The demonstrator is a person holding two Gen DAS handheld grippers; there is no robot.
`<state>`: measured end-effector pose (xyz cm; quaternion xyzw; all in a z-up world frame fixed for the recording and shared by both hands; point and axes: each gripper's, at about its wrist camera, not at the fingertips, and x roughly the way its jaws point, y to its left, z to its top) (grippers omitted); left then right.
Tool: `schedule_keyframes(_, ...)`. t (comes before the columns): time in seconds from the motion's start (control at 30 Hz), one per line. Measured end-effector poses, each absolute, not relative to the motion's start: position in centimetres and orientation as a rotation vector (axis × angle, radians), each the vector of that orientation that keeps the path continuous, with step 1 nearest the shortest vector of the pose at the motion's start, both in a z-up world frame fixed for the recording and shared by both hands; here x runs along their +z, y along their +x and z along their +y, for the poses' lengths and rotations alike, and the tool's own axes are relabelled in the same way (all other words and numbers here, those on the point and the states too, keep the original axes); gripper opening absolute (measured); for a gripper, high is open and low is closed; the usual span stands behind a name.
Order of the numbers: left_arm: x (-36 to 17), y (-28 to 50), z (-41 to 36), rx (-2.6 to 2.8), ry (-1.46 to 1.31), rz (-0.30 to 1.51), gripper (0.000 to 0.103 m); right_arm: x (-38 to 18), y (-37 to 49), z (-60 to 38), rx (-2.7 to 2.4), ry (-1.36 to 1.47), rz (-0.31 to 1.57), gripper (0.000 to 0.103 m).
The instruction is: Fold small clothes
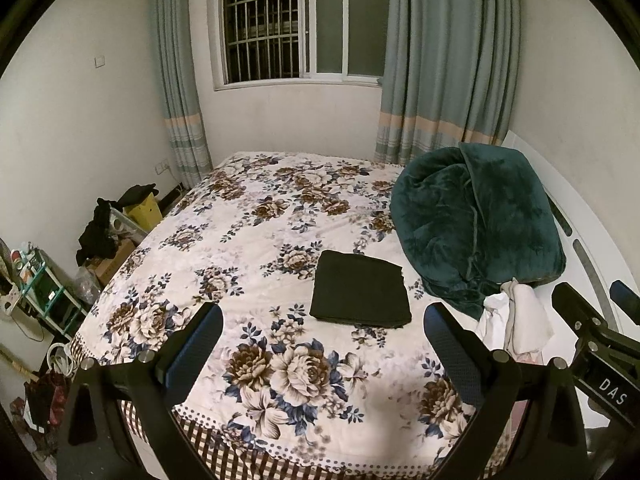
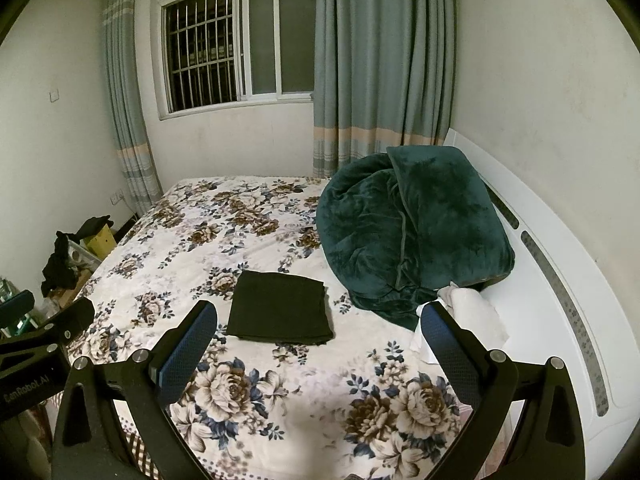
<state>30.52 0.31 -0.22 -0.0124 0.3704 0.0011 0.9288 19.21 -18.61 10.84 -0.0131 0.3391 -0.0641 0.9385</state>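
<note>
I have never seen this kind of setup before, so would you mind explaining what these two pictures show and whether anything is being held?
No robot is here: a person carries two handheld grippers, each with a fisheye camera looking along its two fingers. One picture comes from the left gripper, the other from the right gripper; each also glimpses the other at its edge. Both are open and hold nothing. They hover over a bed with a floral bedspread. On it lie a dark cloth, already folded into a neat rectangle, a bundled green blanket, and crumpled white clothes beside the blanket.
</note>
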Motion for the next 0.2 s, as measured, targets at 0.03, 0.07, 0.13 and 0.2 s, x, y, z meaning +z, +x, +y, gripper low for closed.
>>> schedule_keyframes(0.03,-0.18,30.56,0.31,0.002,-0.027,0.759,0.103,10.75,19.10,-18.69,-0.133,-0.026,0.693,0.103)
schedule_keyframes(0.07,-0.14,30.60,0.30,0.002,-0.026,0.758,0.103,10.76,19.06,-18.68,-0.133,-0.024,0.693,0.103)
schedule_keyframes(0.13,-0.11,30.55,0.36,0.006,-0.024,0.753,0.103,10.71,19.01,-18.69,-0.133,-0.025,0.693,0.103)
schedule_keyframes(0.2,0.04,30.65,0.55,0.008,-0.026,0.754,0.103,10.69,18.89,-18.68,-0.135,-0.024,0.692,0.103)
